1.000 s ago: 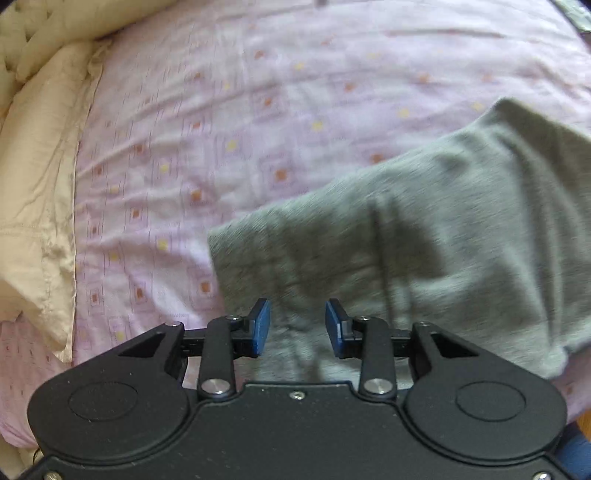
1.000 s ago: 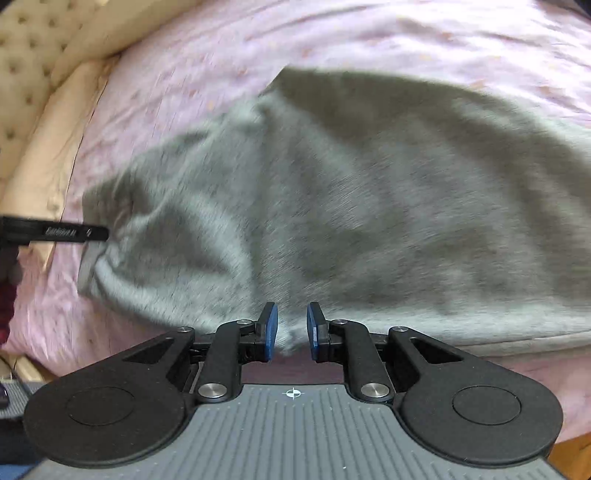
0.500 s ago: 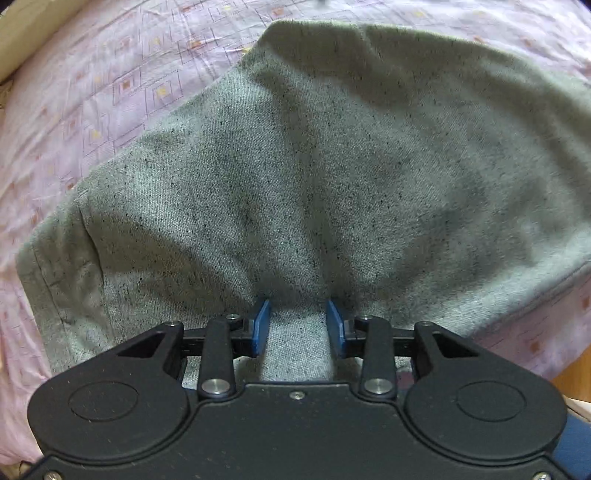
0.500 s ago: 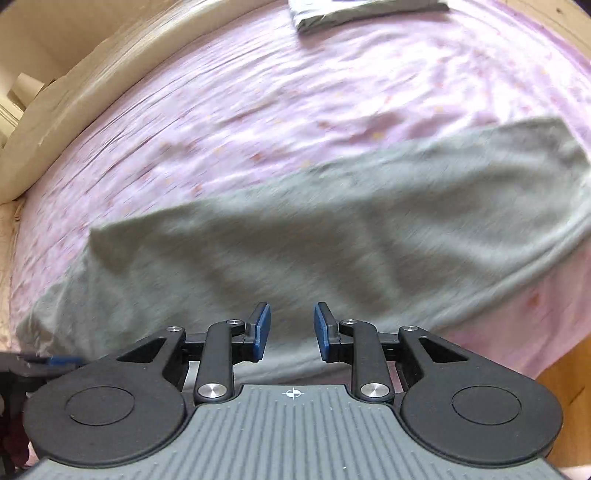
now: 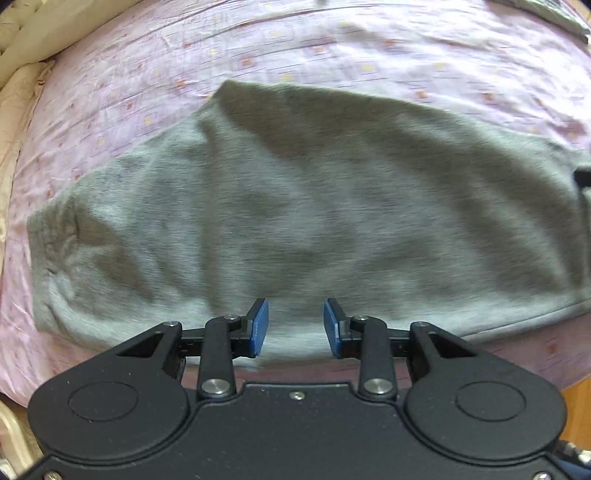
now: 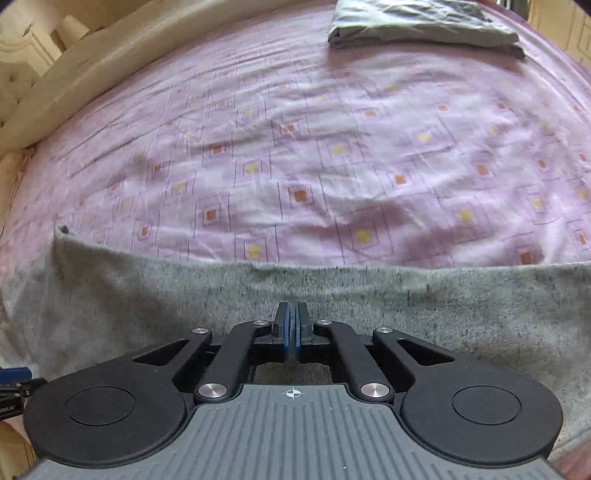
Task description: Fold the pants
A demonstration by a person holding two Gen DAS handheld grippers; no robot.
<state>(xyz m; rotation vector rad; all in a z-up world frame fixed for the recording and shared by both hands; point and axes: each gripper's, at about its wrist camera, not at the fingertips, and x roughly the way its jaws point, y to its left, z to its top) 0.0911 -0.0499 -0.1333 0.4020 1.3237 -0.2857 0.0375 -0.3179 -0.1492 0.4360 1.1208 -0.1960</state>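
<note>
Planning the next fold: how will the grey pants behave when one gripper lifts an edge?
The grey pants look like soft knit that already lies in ripples, so they will probably droop and sag. The right gripper is shut at their near edge; the unheld side will likely drag along the bedsheet.

No legible text, labels, brands or numbers anywhere

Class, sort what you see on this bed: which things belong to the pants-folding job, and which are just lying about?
Part of the job:
- grey pants
- left claw, open over the pants
- right claw, shut at the pants' near edge

Just lying about:
- folded grey cloth at the far end
- pink patterned sheet
- cream pillow
</note>
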